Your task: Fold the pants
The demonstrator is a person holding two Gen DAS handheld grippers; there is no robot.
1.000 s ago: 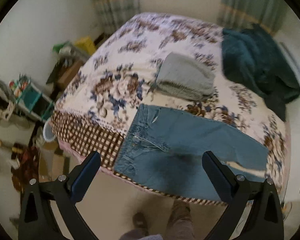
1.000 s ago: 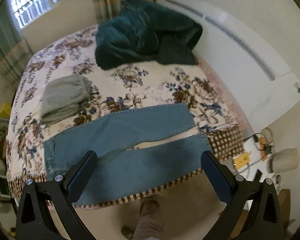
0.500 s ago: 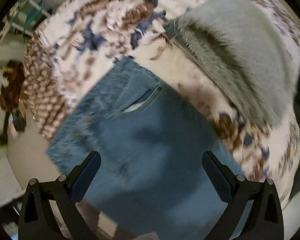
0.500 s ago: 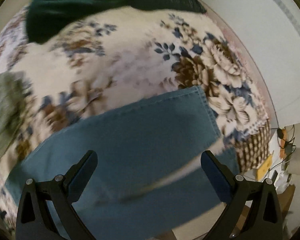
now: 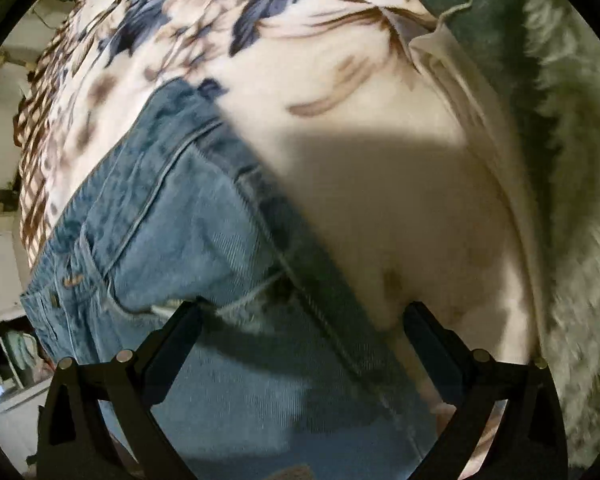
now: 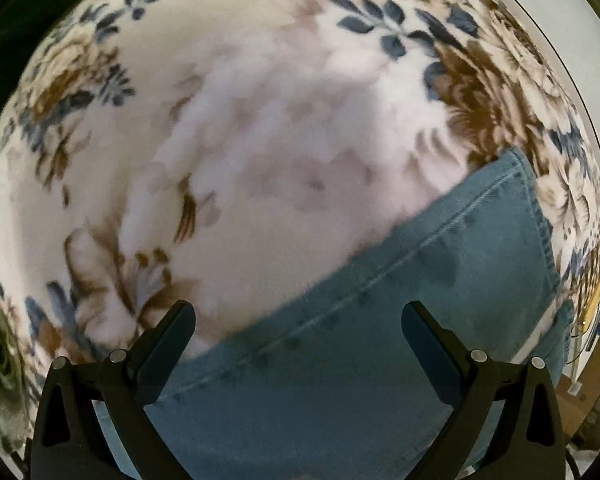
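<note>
Blue jeans lie flat on a floral bedspread. In the left wrist view I see their waist end with a pocket and waistband (image 5: 172,248). My left gripper (image 5: 300,316) is open, close above the far side seam near the waist, its jaws spanning denim and bedspread. In the right wrist view I see the leg end with its hem (image 6: 440,292). My right gripper (image 6: 298,316) is open, low over the far edge of that leg, holding nothing.
The floral bedspread (image 5: 340,100) (image 6: 260,120) fills both views. A folded grey fuzzy garment (image 5: 572,160) lies just right of the left gripper. A dark green blanket (image 6: 16,4) sits at the far left of the right view. The bed's edge and floor show at the left (image 5: 4,200).
Both grippers have dropped from well above the bed to just over the jeans' far edge, the left at the waist, the right at the leg hem. Both stayed open.
</note>
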